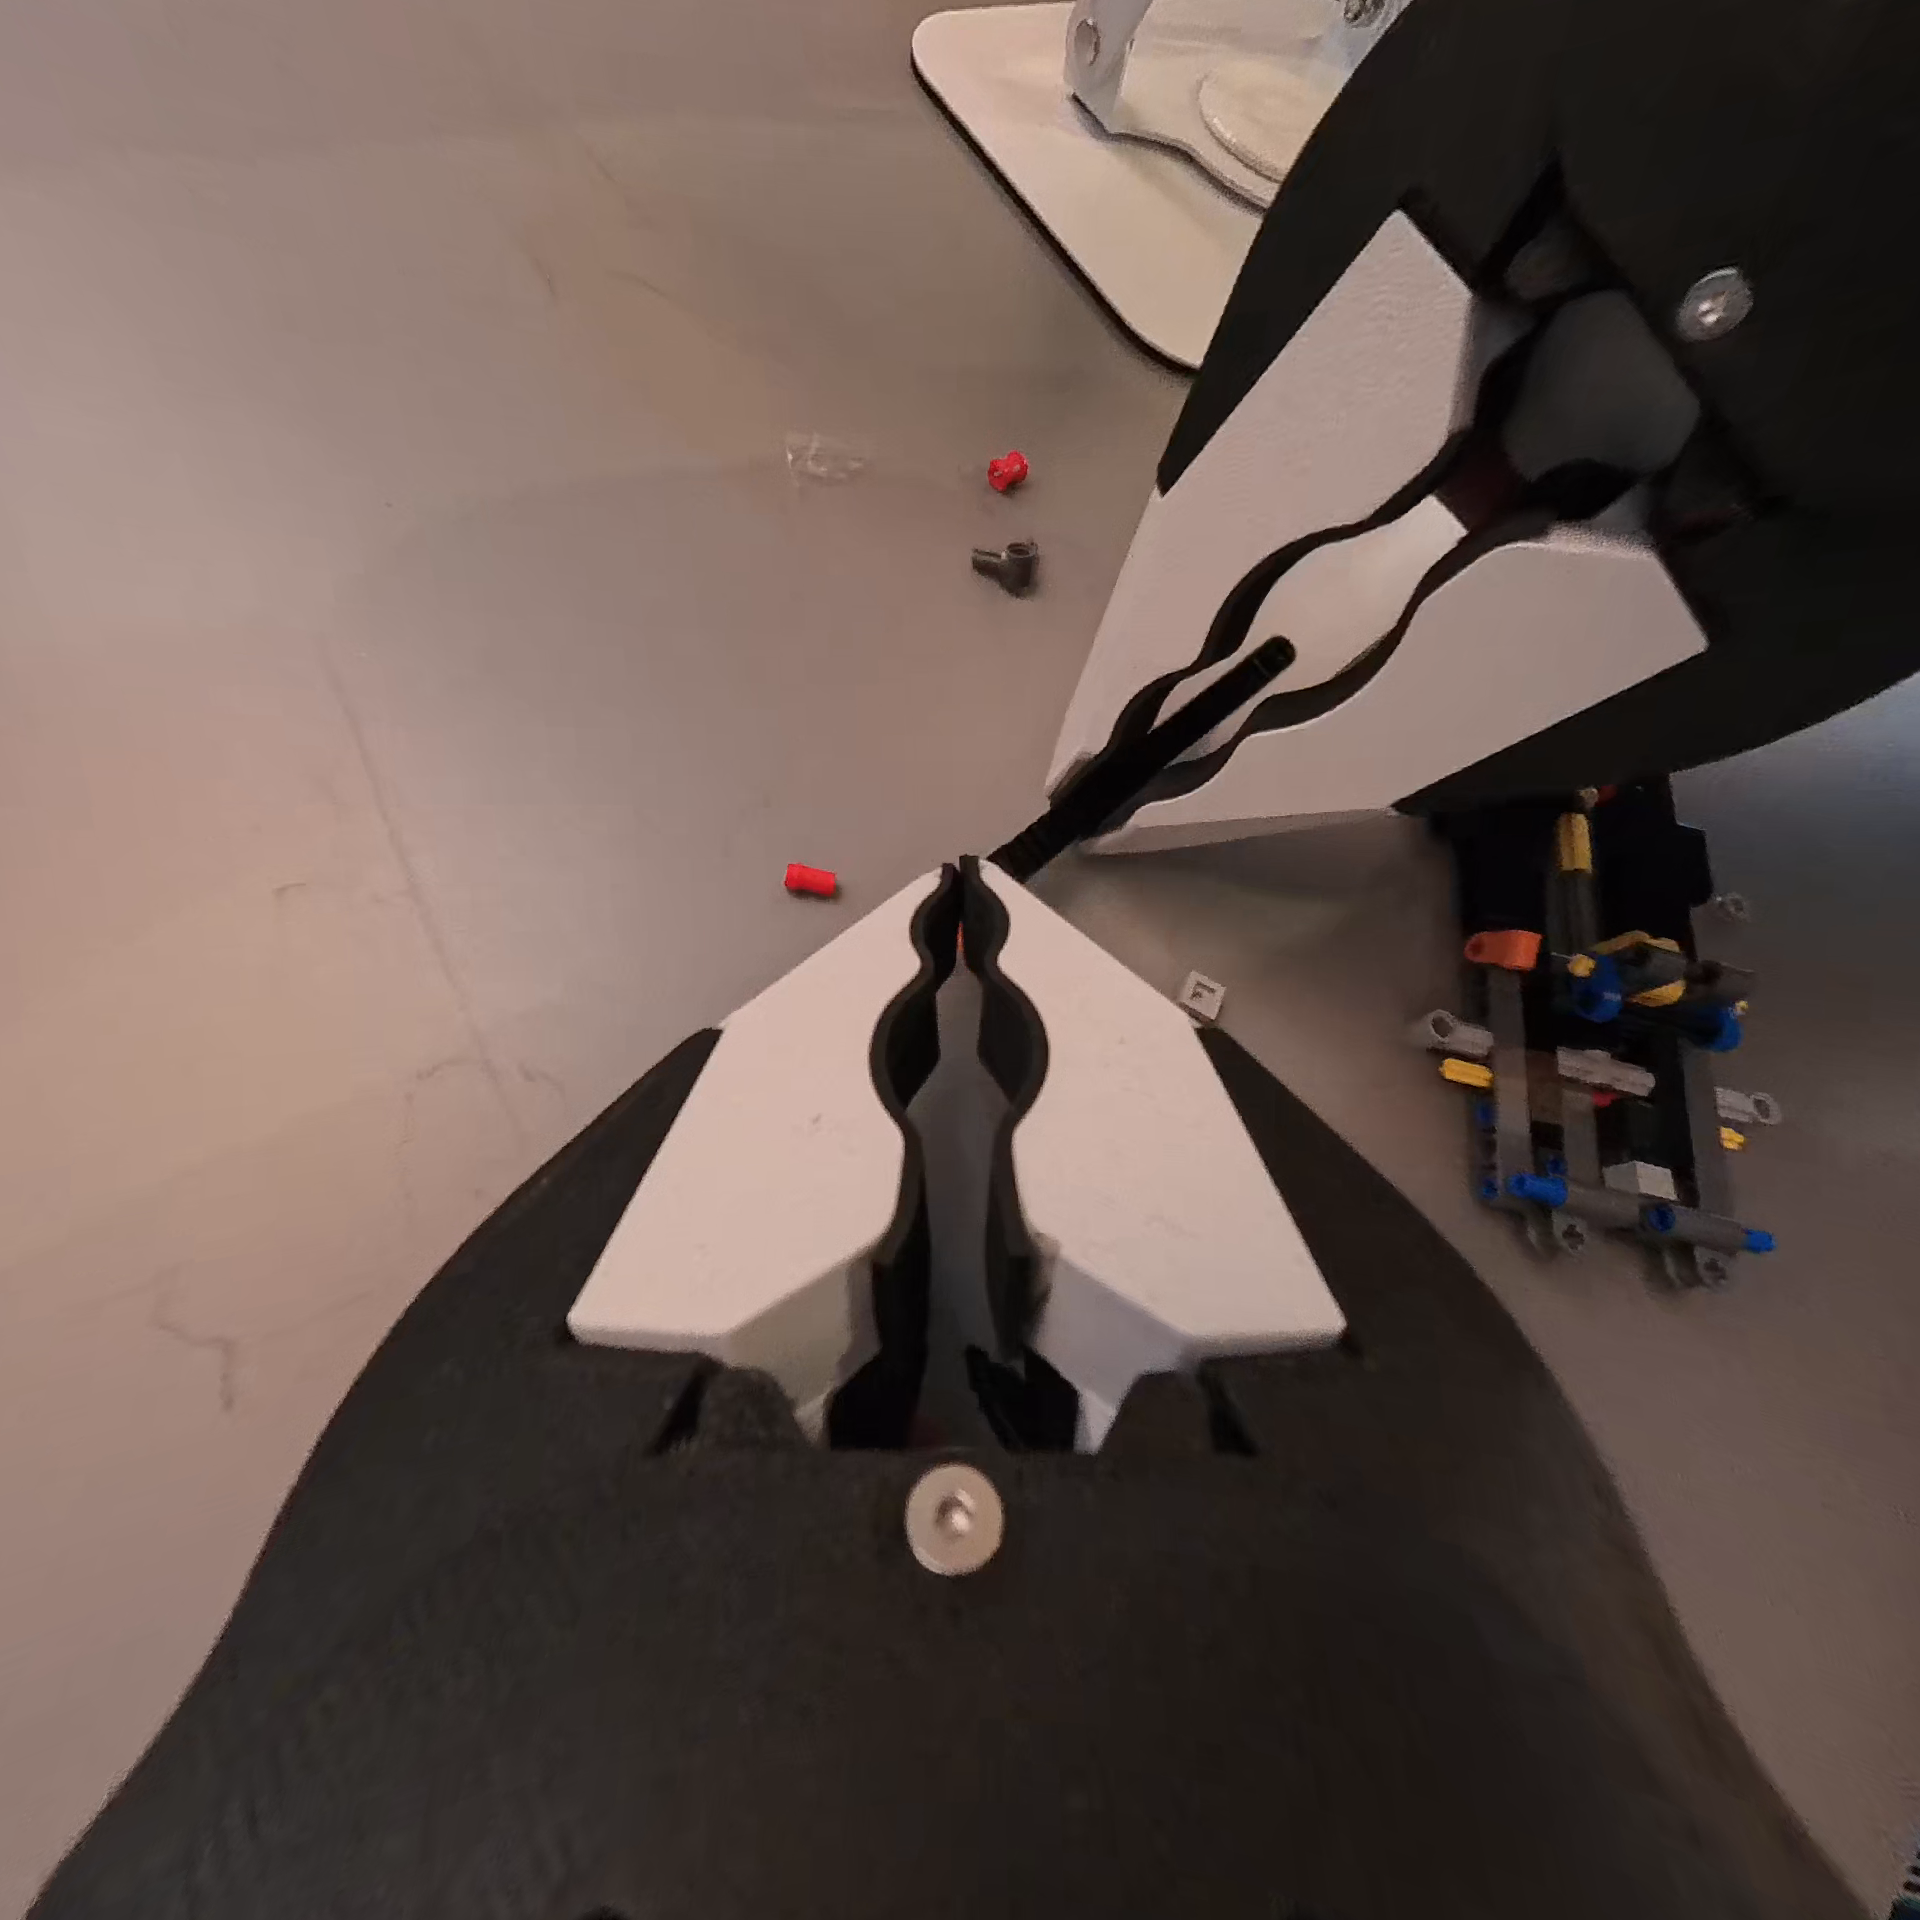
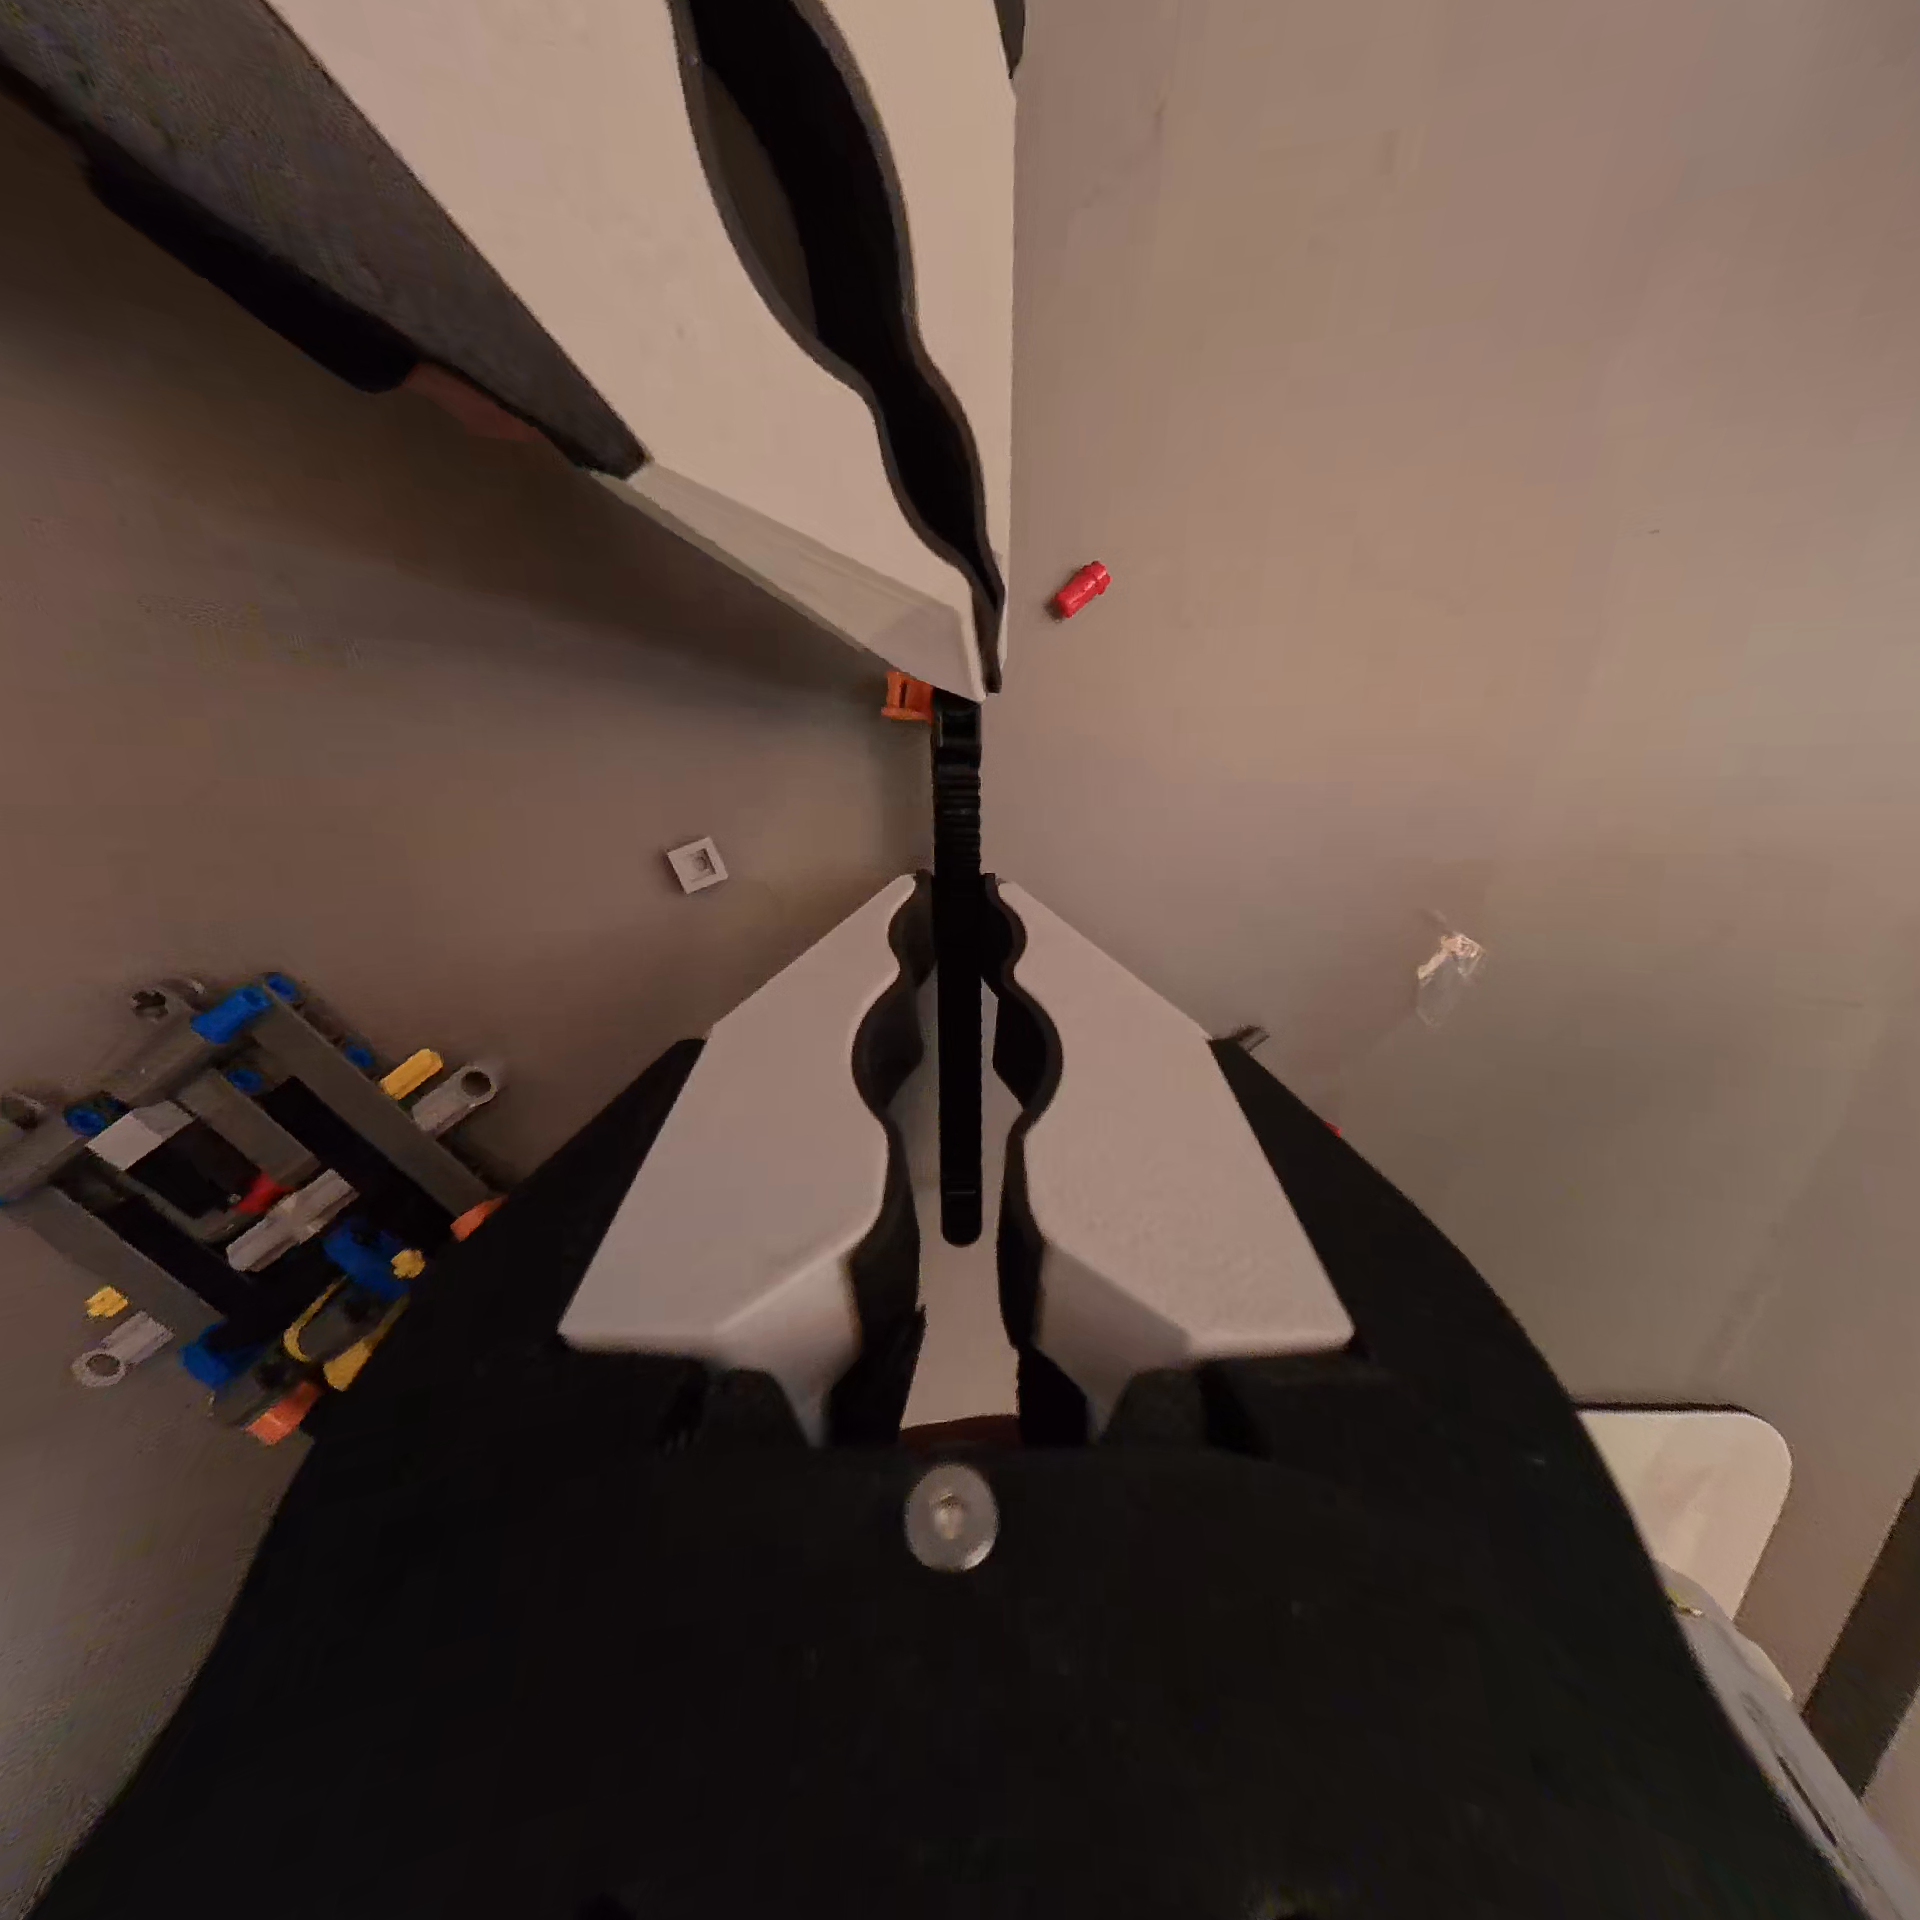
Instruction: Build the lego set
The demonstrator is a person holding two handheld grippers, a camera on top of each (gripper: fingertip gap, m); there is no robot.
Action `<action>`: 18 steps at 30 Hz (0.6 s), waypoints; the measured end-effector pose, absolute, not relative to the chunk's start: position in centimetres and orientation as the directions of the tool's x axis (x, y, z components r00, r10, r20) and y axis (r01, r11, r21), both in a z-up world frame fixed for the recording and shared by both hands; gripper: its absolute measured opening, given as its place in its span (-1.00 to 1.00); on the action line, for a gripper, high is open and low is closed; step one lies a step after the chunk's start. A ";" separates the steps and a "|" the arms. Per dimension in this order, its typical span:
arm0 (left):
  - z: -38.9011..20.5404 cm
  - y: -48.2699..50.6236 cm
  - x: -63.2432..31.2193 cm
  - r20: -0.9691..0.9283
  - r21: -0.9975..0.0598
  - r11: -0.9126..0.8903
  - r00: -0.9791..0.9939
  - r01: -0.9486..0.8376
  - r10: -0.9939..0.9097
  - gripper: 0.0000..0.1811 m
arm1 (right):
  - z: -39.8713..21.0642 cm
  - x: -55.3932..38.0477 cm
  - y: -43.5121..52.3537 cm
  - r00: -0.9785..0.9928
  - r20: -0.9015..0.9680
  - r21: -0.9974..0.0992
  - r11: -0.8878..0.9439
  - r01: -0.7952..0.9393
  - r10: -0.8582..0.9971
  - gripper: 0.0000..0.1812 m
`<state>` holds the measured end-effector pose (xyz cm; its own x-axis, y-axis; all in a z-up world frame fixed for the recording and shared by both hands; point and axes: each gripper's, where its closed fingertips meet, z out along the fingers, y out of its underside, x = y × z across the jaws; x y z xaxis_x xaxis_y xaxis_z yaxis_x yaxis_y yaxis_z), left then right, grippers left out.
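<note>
Right gripper (image 2: 956, 883) is clamped on a black axle (image 2: 956, 810), left gripper (image 1: 961, 868) pinched shut on a small orange piece (image 2: 904, 696) right at the axle's tip. Looks like the orange bit is getting slid on, so I'd keep both dead in line and push straight, no twisting. The half-built lego frame (image 1: 1600, 1091) sits off to the side on the table (image 1: 416, 727)

To your left, the smooth grey tabletop (image 1: 364, 727) lies wide open, scattered only with a small red cylindrical peg (image 1: 809, 880), a red bush (image 1: 1007, 471) and a dark grey connector (image 1: 1008, 564). To your right, the partly built grey-and-black brick frame (image 1: 1600, 1081) blocks passage. A white rounded board (image 1: 1049, 177) stands at the far edge.
</note>
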<state>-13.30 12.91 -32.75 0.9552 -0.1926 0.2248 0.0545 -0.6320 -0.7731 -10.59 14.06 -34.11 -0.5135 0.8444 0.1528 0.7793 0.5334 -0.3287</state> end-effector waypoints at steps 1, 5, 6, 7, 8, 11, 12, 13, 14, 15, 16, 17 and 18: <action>-32.8 12.9 -13.3 0.232 -0.771 -0.634 0.954 0.060 -0.192 -1.00 | -34.2 -10.6 14.0 -0.515 0.144 -0.328 0.532 0.781 0.845 -0.95; -32.8 13.0 -13.4 0.241 -0.767 -0.638 0.953 0.072 -0.182 -1.00 | -34.3 -10.6 14.0 -0.524 0.121 -0.308 0.534 0.788 0.843 -0.95; -32.9 13.0 -13.4 0.247 -0.764 -0.641 0.952 0.077 -0.181 -1.00 | -34.3 -10.6 14.0 -0.525 0.112 -0.301 0.532 0.791 0.844 -0.95; -32.9 13.1 -13.5 0.248 -0.761 -0.643 0.953 0.079 -0.176 -1.00 | -34.4 -10.6 14.0 -0.525 0.103 -0.295 0.530 0.795 0.845 -0.95; -32.9 13.1 -13.5 0.251 -0.761 -0.644 0.952 0.082 -0.175 -1.00 | -34.4 -10.6 14.1 -0.528 0.101 -0.289 0.533 0.796 0.843 -0.95; -32.9 13.1 -13.5 0.268 -0.757 -0.646 0.947 0.095 -0.175 -1.00 | -34.5 -10.6 14.1 -0.533 0.093 -0.284 0.536 0.795 0.841 -0.95; -32.9 13.1 -13.5 0.264 -0.758 -0.645 0.949 0.093 -0.174 -1.00 | -34.5 -10.6 14.1 -0.533 0.093 -0.291 0.535 0.793 0.841 -0.94; -32.9 13.1 -13.5 0.260 -0.760 -0.644 0.950 0.091 -0.173 -1.00 | -34.4 -10.7 14.1 -0.528 0.091 -0.307 0.528 0.791 0.844 -0.94; -32.9 13.1 -13.5 0.269 -0.759 -0.644 0.947 0.095 -0.177 -1.00 | -34.1 -10.7 14.0 -0.522 0.083 -0.331 0.517 0.789 0.849 -0.94; -32.8 13.0 -13.5 0.285 -0.756 -0.646 0.942 0.108 -0.176 -1.00 | -33.8 -10.6 13.9 -0.518 0.069 -0.353 0.507 0.786 0.852 -0.90; -32.9 13.0 -13.5 0.293 -0.750 -0.651 0.940 0.112 -0.175 -1.00 | -33.4 -10.5 14.0 -0.513 0.063 -0.374 0.497 0.783 0.856 -0.87; -32.9 13.0 -13.4 0.293 -0.750 -0.652 0.939 0.107 -0.183 -1.00 | -32.9 -10.4 14.2 -0.502 0.058 -0.398 0.481 0.781 0.863 -0.82; -32.9 13.0 -13.3 0.293 -0.750 -0.653 0.937 0.103 -0.188 -1.00 | -32.3 -10.2 14.5 -0.491 0.048 -0.425 0.463 0.778 0.870 -0.80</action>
